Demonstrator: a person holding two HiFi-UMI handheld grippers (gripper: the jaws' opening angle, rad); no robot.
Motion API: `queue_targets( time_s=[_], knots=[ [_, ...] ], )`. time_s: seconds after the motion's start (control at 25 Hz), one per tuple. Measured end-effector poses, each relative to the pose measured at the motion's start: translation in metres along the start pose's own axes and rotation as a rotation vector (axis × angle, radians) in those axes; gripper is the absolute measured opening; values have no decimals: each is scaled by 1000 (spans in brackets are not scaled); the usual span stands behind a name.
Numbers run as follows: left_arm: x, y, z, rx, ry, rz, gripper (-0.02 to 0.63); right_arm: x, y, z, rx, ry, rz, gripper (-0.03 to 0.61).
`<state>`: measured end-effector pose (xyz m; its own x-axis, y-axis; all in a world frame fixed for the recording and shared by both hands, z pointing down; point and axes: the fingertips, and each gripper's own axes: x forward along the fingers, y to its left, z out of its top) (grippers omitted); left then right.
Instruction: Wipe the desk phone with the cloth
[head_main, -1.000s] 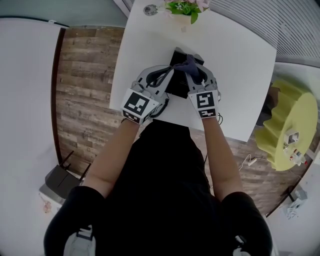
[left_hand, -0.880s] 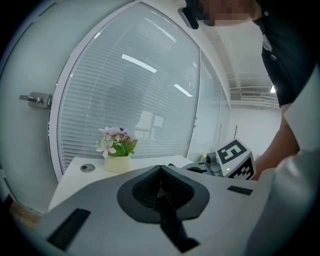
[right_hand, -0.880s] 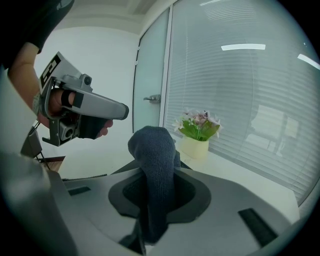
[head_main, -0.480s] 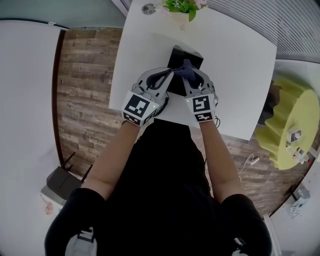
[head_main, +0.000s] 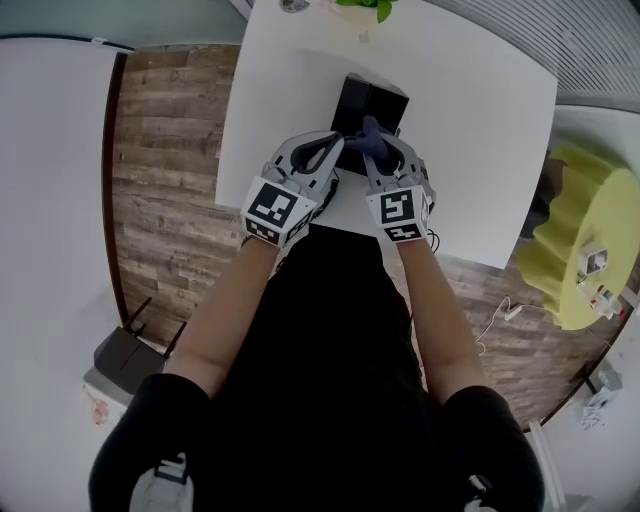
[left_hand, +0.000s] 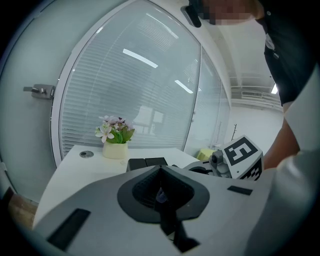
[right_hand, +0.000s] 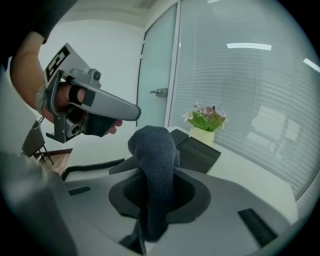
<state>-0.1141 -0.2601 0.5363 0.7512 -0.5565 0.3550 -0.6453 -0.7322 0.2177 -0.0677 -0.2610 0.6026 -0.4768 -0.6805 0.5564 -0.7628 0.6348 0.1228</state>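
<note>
The black desk phone (head_main: 372, 103) sits on the white table (head_main: 480, 120). My right gripper (head_main: 376, 152) is shut on a dark blue cloth (head_main: 371, 135), which rests at the phone's near end. In the right gripper view the cloth (right_hand: 155, 155) bulges up out of the jaws, in front of the phone (right_hand: 199, 151). My left gripper (head_main: 340, 150) is at the phone's near left corner, beside the cloth. Its jaws (left_hand: 161, 172) are closed together and I see nothing held; the phone (left_hand: 147, 163) lies beyond them.
A pot of flowers (left_hand: 115, 142) stands at the table's far edge, with a small round fitting (left_hand: 86, 154) beside it. The phone's coiled cord (right_hand: 92, 166) runs over the table to the left. A yellow stool (head_main: 590, 240) stands right of the table. Wooden floor (head_main: 165, 170) lies to the left.
The right gripper has drawn the cloth back over the phone toward its near end. The left gripper has stayed by the phone's near left corner.
</note>
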Motion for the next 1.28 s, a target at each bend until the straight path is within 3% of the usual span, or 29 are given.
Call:
queue_targets(
  time_s=[1.08,1.28],
  knots=[
    [-14,-24,-76,-82,119,-51,11,-14,57,-39,-42,88,73,81],
    [-21,-23,-79,-82,131,-55,11,-17,70,-47,-41,136,128,81]
  ],
)
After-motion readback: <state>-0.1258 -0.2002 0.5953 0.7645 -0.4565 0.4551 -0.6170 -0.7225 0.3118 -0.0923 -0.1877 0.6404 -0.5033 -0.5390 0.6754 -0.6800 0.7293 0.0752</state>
